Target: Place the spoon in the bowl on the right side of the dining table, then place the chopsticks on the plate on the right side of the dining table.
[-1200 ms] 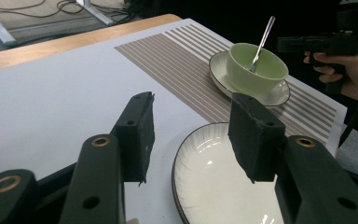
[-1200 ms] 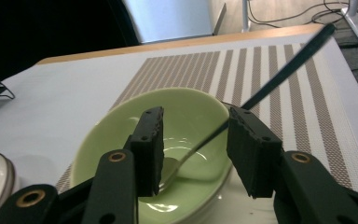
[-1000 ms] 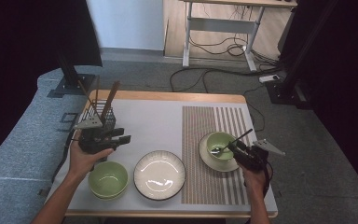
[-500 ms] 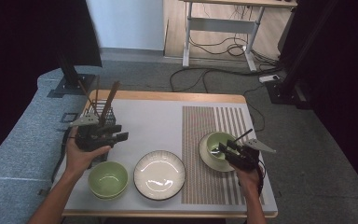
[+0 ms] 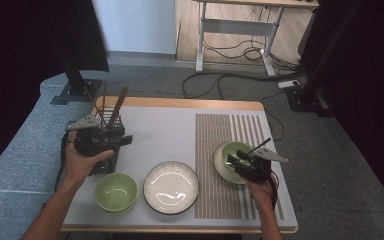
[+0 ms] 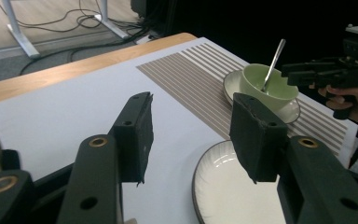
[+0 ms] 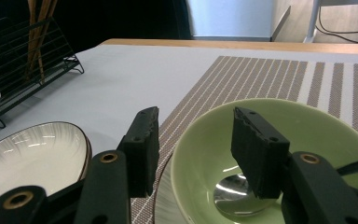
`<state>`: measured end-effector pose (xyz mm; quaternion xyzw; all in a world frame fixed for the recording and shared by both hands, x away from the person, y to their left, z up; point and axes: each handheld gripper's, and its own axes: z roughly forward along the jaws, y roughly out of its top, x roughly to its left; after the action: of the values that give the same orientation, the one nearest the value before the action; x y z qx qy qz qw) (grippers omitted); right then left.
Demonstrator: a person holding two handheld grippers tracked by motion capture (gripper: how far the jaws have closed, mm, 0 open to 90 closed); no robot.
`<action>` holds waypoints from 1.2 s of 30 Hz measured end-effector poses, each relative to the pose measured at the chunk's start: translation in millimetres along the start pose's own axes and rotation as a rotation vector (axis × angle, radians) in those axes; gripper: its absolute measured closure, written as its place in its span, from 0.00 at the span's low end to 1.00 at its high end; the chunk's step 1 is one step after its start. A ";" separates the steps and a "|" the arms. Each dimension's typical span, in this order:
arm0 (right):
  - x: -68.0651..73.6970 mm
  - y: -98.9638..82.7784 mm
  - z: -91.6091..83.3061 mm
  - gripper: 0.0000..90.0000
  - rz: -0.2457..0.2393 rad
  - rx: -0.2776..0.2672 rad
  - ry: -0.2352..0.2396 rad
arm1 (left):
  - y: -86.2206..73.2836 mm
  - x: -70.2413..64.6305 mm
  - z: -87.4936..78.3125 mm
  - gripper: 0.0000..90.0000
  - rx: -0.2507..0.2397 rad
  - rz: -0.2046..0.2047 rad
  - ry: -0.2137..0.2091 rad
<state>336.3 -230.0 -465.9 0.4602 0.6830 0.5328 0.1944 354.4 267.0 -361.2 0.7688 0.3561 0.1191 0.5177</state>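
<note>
A green bowl (image 5: pixel 232 150) with a metal spoon (image 5: pixel 260 145) in it stands on a white saucer (image 5: pixel 222 170) on the striped mat. My right gripper (image 5: pixel 230 160) is open and sits low at that bowl's near side. In the right gripper view its jaws straddle the bowl's (image 7: pixel 307 135) rim without touching it, and the spoon (image 7: pixel 233 192) lies in the bottom. My left gripper (image 5: pixel 126 141) hangs open and empty above the black wire rack (image 5: pixel 105 165), pointing right. Its view looks across the white plate (image 6: pixel 228 186) to the bowl (image 6: pixel 261 88) and the right gripper (image 6: pixel 303 70).
A white plate (image 5: pixel 171 187) and a second green bowl (image 5: pixel 116 191) stand near the table's front edge. The rack holds chopsticks (image 5: pixel 117 107) at the left. The striped mat (image 5: pixel 220 130) covers the table's right side. A desk frame and cables lie on the floor beyond.
My right gripper has slid left, closer over the green bowl with the spoon. The left gripper has stayed by the rack.
</note>
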 end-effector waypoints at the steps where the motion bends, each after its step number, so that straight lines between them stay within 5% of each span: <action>1: 0.8 0.1 0.5 0.57 -0.004 0.000 0.003 | 0.6 1.8 -0.8 0.55 -0.001 -0.002 0.006; 36: 9.6 0.2 10.3 0.56 -0.048 0.026 0.007 | 4.9 42.4 -9.1 0.54 -0.018 -0.059 0.060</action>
<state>339.4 -216.3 -467.3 0.4442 0.7013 0.5208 0.1989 381.9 300.9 -360.8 0.7493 0.3931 0.1297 0.5170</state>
